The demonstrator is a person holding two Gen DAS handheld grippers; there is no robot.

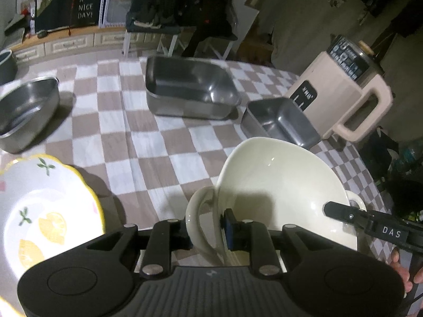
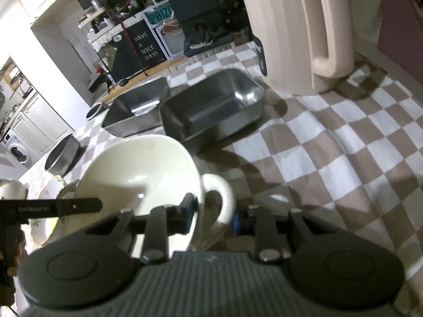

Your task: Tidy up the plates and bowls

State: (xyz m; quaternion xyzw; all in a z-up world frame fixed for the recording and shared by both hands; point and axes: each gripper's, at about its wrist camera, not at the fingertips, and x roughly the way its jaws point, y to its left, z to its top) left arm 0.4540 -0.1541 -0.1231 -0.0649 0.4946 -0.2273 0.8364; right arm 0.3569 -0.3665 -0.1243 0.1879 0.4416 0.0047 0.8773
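Cream two-handled bowl [image 1: 280, 185] held tilted above the checked tablecloth [image 1: 148, 142], carried between both grippers. Left gripper [image 1: 208, 232] closed around one loop handle [image 1: 197, 216], one blue-padded finger inside the bowl wall, the other outside the loop. Right gripper [image 2: 216, 216] clamped likewise on the opposite handle [image 2: 219, 200]. Lemon-patterned plate [image 1: 39, 211] just to the left of the bowl, raised edge close to the left gripper.

Judged early in the sorting: nothing seen stacked or nested. Large steel tray [image 1: 190, 89] and small steel tray [image 1: 280, 121] apart on the cloth, both empty. Round steel bowl [image 1: 23, 111] well off to the left, alone. Still left, apparently: setting the cream bowl down and grouping the rest.

Table covered in brown-and-white checks, slightly rumpled. Beige kettle-like appliance [image 1: 341, 92] standing just beside the small tray. Beyond, a dim cluttered room: a chair [image 1: 169, 26] piled with dark clothes, cabinets, a black sign [image 1: 86, 2] reading "HAVE A NICE DAY!".
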